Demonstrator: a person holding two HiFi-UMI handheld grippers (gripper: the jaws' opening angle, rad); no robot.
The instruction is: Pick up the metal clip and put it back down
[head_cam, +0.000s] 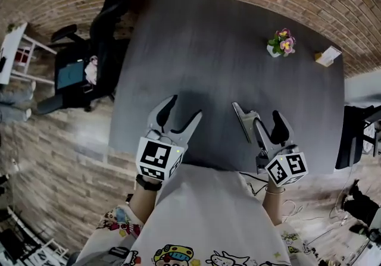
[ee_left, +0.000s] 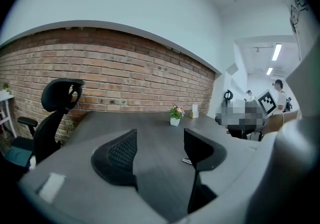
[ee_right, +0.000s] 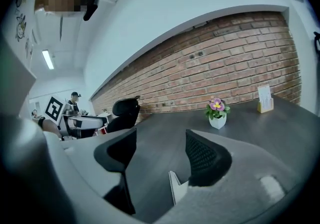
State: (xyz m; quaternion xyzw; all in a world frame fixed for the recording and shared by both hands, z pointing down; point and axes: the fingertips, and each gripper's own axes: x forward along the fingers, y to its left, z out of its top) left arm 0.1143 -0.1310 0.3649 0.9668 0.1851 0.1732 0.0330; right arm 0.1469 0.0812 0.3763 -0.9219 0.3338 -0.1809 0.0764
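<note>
Presently both grippers gape: left gripper (ee_left: 160, 134) empty, right gripper (ee_right: 161, 133) with the metal clip (ee_right: 176, 188) low between its fingers, nearer the right one; closing off-centre might skid it away.

Grey hand-held grippers, marker cubes and a white cartoon-print top.

The left gripper (head_cam: 185, 108) and the right gripper (head_cam: 264, 117) share the same build. Each has a pale grey moulded shell that tapers forward into two curved fingers. The inner face of each finger carries a black pad (ee_left: 120, 155) textured with a fine grid of bumps. Directly behind the fingers, each gripper carries a white cube (head_cam: 159, 159) printed with bold black square markers on its faces. Further back from the left fingers, a black band (head_cam: 147, 183) circles the wrist. The person wears a white top (head_cam: 202, 217), with colourful cartoon drawings on its sleeves (head_cam: 116, 223) and across the front.
</note>
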